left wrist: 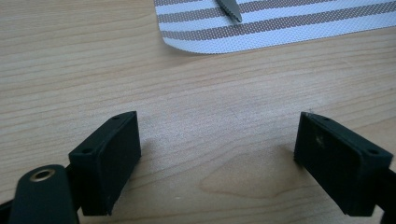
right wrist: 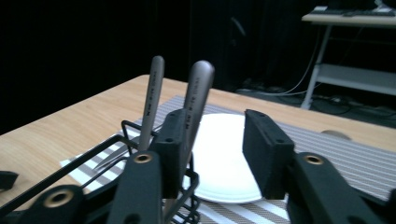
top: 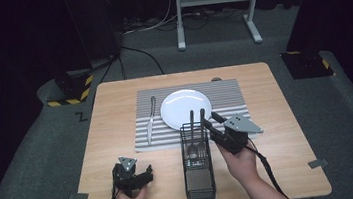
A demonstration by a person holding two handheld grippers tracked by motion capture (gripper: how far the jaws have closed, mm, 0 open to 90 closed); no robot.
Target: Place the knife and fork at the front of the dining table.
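right gripper (top: 206, 118) at wire caddy (top: 197, 163) rim, jaws half-narrowed, nothing clamped; nearer utensil handle (right wrist: 198, 100) just outside one jaw, likely lining up pick. caddy at plate's (top: 177, 104) 6 o'clock. left gripper (left wrist: 219, 156) wide, empty, parked on desk (top: 118, 136). knife (top: 150, 120) already on placemat (top: 230, 98).

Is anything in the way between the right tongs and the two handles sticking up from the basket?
Nothing visible. The right tongs are open beside the handles in the basket; one pad sits right in front of the nearer handle, with no handle between the pads yet.
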